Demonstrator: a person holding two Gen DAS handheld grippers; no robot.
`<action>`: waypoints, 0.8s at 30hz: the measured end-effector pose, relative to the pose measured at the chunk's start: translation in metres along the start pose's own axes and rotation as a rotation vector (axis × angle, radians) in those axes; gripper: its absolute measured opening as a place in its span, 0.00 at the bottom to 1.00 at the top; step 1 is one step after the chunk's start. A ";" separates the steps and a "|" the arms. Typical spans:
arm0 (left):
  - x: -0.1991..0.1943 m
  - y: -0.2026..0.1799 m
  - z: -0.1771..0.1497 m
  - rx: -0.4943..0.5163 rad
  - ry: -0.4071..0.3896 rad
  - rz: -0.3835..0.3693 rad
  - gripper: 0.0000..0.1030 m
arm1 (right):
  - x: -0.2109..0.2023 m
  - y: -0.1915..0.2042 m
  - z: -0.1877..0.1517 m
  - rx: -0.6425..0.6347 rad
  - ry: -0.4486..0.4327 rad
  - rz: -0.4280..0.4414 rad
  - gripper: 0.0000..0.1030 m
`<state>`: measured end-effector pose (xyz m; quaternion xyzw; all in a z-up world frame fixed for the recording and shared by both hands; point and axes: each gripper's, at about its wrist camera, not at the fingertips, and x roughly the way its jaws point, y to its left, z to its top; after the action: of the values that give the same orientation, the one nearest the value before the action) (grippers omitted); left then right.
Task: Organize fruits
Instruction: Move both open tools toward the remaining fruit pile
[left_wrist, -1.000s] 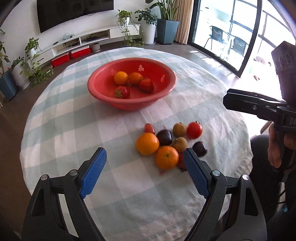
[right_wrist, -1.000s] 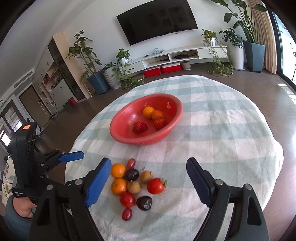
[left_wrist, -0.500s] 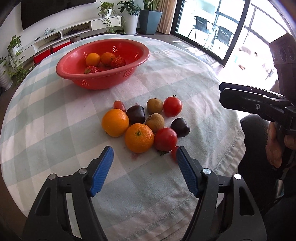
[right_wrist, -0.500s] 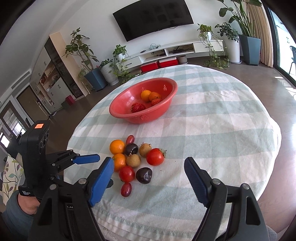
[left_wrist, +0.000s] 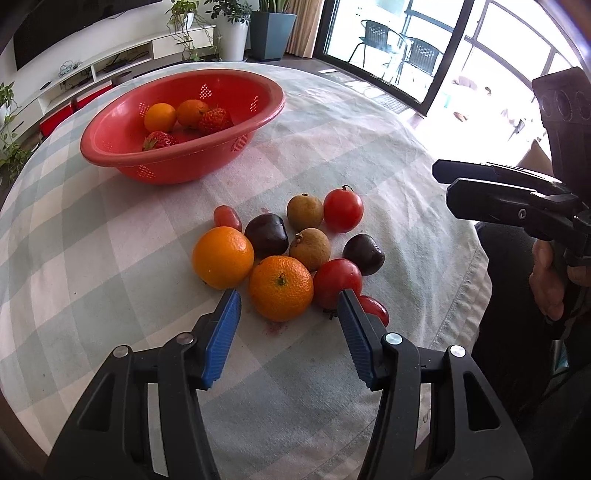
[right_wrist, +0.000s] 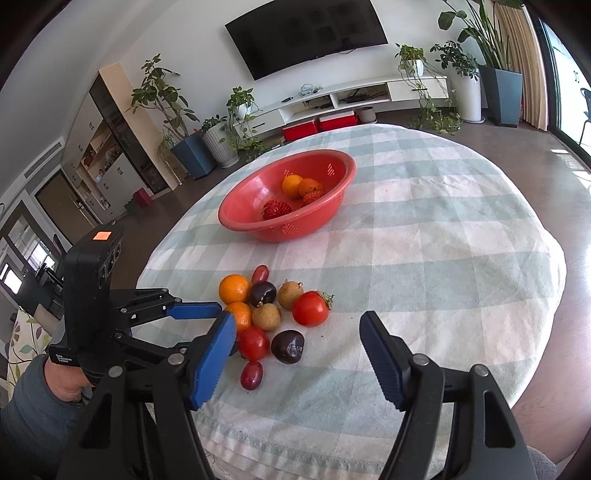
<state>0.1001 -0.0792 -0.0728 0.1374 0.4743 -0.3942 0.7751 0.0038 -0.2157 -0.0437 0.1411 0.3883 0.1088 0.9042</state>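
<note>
Left claw (left_wrist: 288, 301) closing, blue pads flanking but not yet pressing the round dimpled orange mandarin (left_wrist: 280, 288) at the pile's 6 o'clock on the checked-cloth table (left_wrist: 110, 258). Likely light, firm-skinned, prone to roll; grip across its widest girth. Right claw (right_wrist: 297, 330) closing, empty.

Red bowl (left_wrist: 110, 147) glossy perforated plastic; tablecloth (left_wrist: 369, 140) matt woven checked cloth; tomato (left_wrist: 342, 210) smooth, shiny

Left gripper (left_wrist: 288, 295): black plastic frame, ribbed blue pads (left_wrist: 221, 339), silver screws. Right gripper (right_wrist: 297, 321): same build. Left body carries orange square, small white label; hand (right_wrist: 64, 384) in grey-blue quilted sleeve (right_wrist: 26, 421)
</note>
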 end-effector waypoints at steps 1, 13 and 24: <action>0.001 0.001 0.001 0.003 -0.001 -0.003 0.51 | 0.000 0.000 0.000 0.002 0.001 -0.001 0.70; 0.003 0.012 -0.002 -0.004 0.001 -0.055 0.37 | 0.001 0.001 -0.001 0.005 0.003 0.002 0.69; 0.010 0.017 0.002 -0.013 0.005 -0.075 0.37 | 0.002 0.002 -0.003 0.000 0.008 0.006 0.68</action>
<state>0.1168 -0.0740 -0.0834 0.1157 0.4836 -0.4194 0.7595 0.0029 -0.2130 -0.0466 0.1418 0.3913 0.1121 0.9023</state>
